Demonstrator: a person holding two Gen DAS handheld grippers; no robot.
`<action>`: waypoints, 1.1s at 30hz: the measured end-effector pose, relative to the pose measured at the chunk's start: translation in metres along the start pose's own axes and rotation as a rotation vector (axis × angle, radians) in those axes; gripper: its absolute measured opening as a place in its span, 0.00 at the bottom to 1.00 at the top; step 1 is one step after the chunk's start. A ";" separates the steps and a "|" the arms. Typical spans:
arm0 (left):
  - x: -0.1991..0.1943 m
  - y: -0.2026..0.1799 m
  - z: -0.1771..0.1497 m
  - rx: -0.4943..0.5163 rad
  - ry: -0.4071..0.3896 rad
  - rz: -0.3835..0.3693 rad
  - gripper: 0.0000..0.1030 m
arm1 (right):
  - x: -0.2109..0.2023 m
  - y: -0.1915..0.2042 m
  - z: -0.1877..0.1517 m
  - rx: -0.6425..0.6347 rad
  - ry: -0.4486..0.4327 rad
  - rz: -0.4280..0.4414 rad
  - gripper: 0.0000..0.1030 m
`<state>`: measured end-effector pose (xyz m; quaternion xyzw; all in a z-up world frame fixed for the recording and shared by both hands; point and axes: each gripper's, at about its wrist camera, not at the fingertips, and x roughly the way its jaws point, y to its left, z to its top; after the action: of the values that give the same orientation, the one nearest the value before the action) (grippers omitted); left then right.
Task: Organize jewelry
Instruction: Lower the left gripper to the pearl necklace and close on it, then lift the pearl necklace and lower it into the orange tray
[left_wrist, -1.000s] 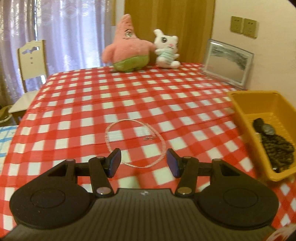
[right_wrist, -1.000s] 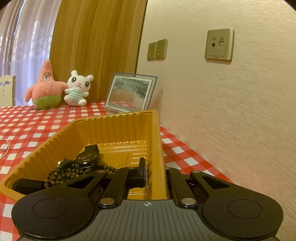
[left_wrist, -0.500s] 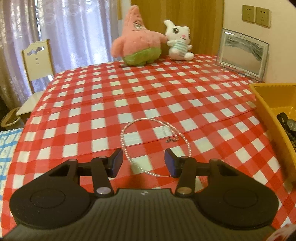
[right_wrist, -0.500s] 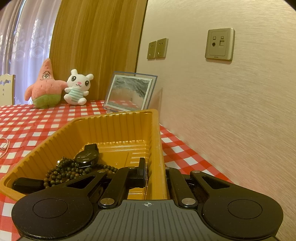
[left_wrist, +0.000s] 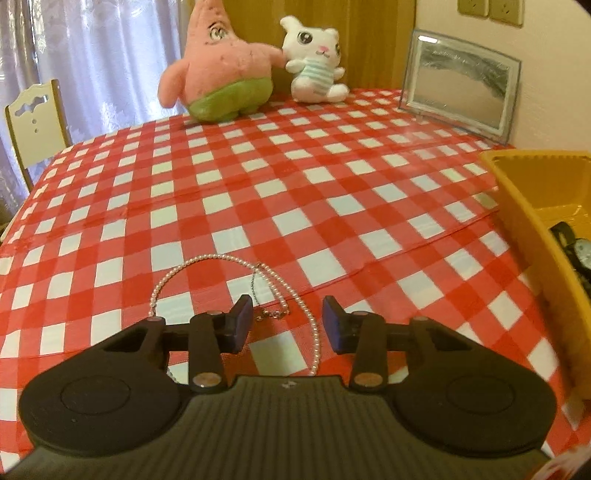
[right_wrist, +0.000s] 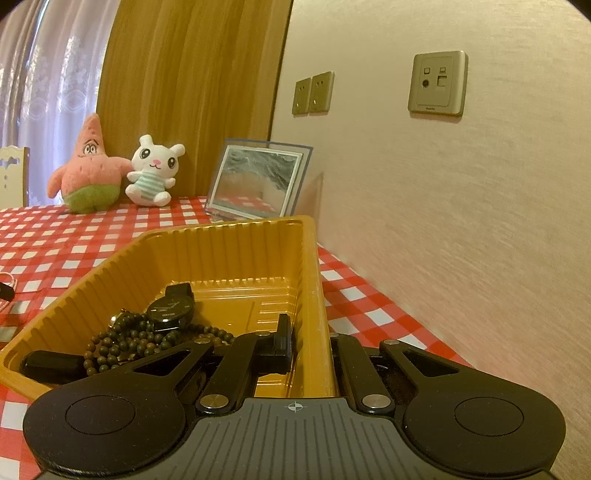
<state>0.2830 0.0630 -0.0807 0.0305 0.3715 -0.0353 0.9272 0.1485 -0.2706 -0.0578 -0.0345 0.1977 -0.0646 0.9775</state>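
Left gripper (left_wrist: 287, 325) jaws closing, pearl necklace (left_wrist: 236, 291) strand between, pads not touching. Right gripper (right_wrist: 309, 341) pinching yellow tray (right_wrist: 314, 295) right wall; necklace left of tray.

Left black two-finger gripper (left_wrist: 287, 324) tilts downward, its jaws closing; right black two-finger gripper (right_wrist: 309, 345) points forward, jaws clamped together

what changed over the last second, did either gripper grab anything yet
The left gripper moved in over the pearl necklace; its jaws are closing around a strand, not yet pressing it. Nothing new is held. The right gripper stayed shut on the yellow tray wall; watch and beads unmoved.
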 end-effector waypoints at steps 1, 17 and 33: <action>0.001 0.001 -0.001 -0.007 0.004 0.004 0.36 | 0.000 0.000 0.000 0.000 0.000 0.000 0.05; -0.017 -0.018 -0.017 0.084 0.001 -0.046 0.01 | 0.000 0.001 -0.001 0.002 0.002 0.000 0.05; -0.112 0.016 0.032 0.015 -0.195 -0.116 0.01 | 0.001 0.003 0.001 -0.007 -0.009 0.003 0.05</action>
<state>0.2252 0.0816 0.0203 0.0123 0.2803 -0.0943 0.9552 0.1497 -0.2682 -0.0577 -0.0377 0.1936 -0.0625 0.9784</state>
